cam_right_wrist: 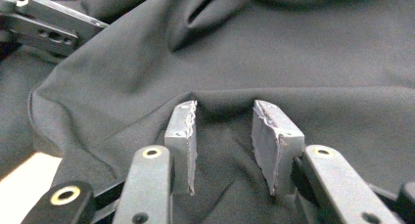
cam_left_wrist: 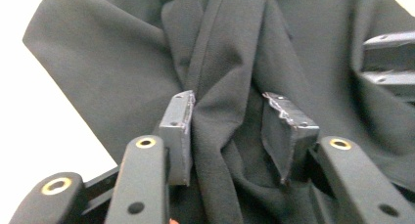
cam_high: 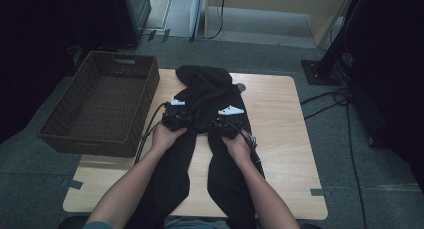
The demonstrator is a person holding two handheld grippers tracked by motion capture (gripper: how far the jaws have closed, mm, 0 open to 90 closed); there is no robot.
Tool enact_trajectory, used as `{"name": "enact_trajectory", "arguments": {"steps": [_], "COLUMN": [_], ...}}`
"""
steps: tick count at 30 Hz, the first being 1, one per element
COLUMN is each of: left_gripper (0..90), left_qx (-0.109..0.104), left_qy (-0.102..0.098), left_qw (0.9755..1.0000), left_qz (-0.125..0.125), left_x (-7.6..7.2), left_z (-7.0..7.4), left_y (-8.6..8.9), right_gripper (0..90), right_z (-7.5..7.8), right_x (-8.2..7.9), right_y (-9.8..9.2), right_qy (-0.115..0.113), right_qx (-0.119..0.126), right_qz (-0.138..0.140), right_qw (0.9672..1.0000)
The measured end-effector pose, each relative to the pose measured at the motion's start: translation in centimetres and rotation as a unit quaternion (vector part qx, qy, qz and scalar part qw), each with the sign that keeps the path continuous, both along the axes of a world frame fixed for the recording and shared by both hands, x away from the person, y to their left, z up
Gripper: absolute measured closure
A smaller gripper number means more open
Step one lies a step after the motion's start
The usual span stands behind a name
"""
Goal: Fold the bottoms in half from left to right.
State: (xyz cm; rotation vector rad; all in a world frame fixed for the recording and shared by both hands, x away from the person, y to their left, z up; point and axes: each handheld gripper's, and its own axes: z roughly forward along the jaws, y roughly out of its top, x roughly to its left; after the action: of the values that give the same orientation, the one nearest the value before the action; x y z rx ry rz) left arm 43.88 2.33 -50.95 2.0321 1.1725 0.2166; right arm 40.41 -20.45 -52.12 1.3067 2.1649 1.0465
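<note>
At the far left we see a dark brown woven wicker basket [cam_high: 100, 104] sitting on the left edge of the light wooden table [cam_high: 280, 139], well apart from our hands. Next to it, a pair of black fabric trousers [cam_high: 205, 91] lies down the middle of the table, its upper part bunched into a heap at the far end and its two legs running back toward us over the near edge. Our left gripper [cam_high: 176, 120] rests on the left side of that heap; in the left gripper view [cam_left_wrist: 235, 136] a bundle of folds fills the gap between its pads, which are clamped on it. Our right gripper [cam_high: 224, 125] sits just beside it, on the right side. In the right gripper view [cam_right_wrist: 225, 145] a fold of cloth is pinched up between its pads, puckering at their tips.
</note>
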Motion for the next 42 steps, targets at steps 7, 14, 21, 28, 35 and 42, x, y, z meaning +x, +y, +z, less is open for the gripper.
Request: {"name": "enact_trajectory", "arguments": {"steps": [7,14,21,28,35,42], "left_gripper": [52.5,44.8,43.4,43.0,43.2,44.1], "left_qx": [-0.019,-0.008,0.023,0.028,0.029,0.022], "left_qy": [0.021,0.005,0.003,0.012,0.026,0.024], "left_qw": [0.9994,0.999,0.9988,0.999,0.9987,0.999], "left_qz": [-0.017,-0.044,-0.043,-0.032,-0.033,-0.029], "left_x": [-1.7,-5.1,-7.4,-8.7,-9.2,-8.7], "left_z": [0.2,1.8,1.6,1.6,1.0,0.7], "left_y": [1.3,2.4,3.5,4.9,5.4,4.9], "right_gripper": [63.4,58.9,57.1,57.7,58.3,61.8], "right_z": [0.0,0.0,0.2,2.1,0.7,0.1], "right_x": [-1.8,-5.5,-8.8,-11.4,-12.8,-12.3], "right_y": [-0.6,-1.1,-1.6,-0.6,0.9,1.3], "right_qy": [-0.003,0.001,0.009,0.004,0.021,0.006], "right_qx": [0.001,0.001,-0.009,0.003,-0.001,-0.005], "right_qz": [0.004,0.03,0.043,0.076,0.104,0.101], "right_qw": [1.0,0.9995,0.999,0.9971,0.9943,0.9949]}}
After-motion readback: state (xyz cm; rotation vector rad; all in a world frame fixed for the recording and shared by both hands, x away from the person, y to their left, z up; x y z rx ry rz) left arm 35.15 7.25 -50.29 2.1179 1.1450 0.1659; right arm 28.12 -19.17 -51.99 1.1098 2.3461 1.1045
